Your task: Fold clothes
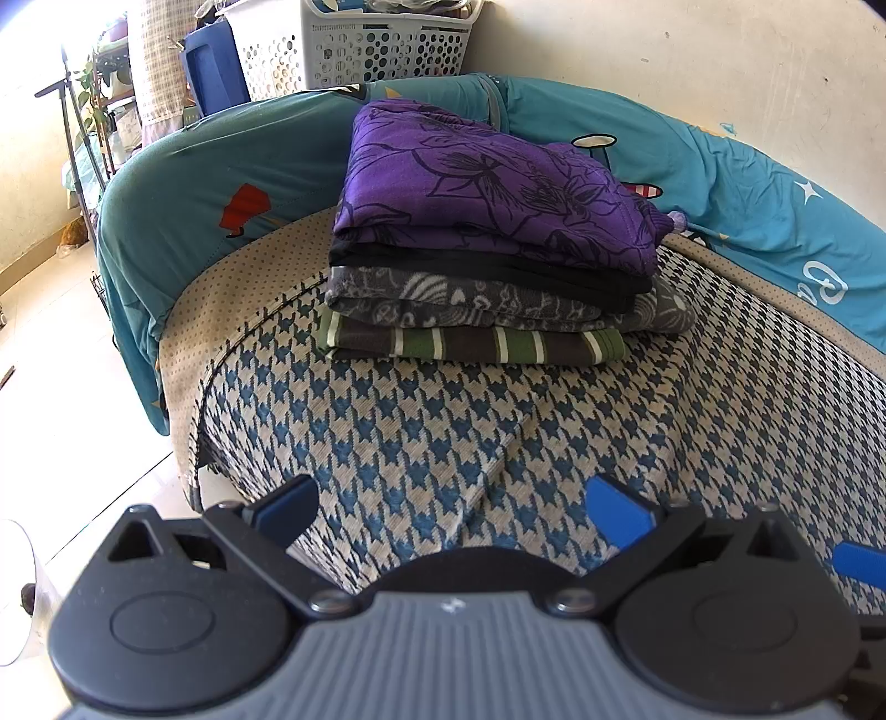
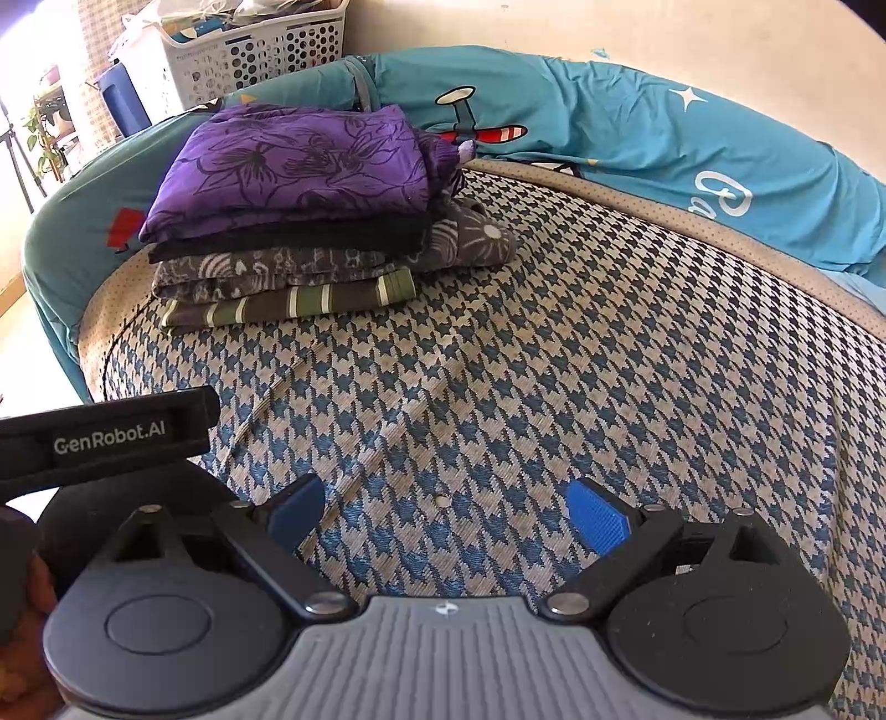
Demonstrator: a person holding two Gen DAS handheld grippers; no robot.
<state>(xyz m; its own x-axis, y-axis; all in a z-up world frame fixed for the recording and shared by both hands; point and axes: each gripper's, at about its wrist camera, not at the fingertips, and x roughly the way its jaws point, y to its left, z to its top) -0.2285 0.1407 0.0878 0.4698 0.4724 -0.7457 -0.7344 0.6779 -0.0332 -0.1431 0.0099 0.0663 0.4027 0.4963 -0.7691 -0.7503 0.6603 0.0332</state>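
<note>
At the far left, past the edge of the bed, a blue bin [image 1: 213, 66] and a white perforated laundry basket [image 1: 354, 47] stand against the wall. In front of them a teal printed quilt [image 1: 221, 160] runs along the far side of the bed and curves round to the right. The bed itself is covered by a blue-and-cream houndstooth spread [image 1: 443, 421], bare across its near and right parts.

The pile of folded clothes [image 1: 487, 243] sits on the far left part of the spread, just in front of the quilt. From the bottom it holds a green striped piece [image 1: 470, 343], a grey patterned piece [image 1: 443, 299], a black piece [image 1: 498, 268] and, on top, a purple floral piece [image 1: 476, 177].

The left gripper [image 1: 454, 507] hovers above the near part of the spread, well apart from the pile, its blue-padded jaws spread wide and holding nothing. To its right, the right gripper [image 2: 448, 512] hangs over the spread in the same way, jaws spread and empty.
</note>
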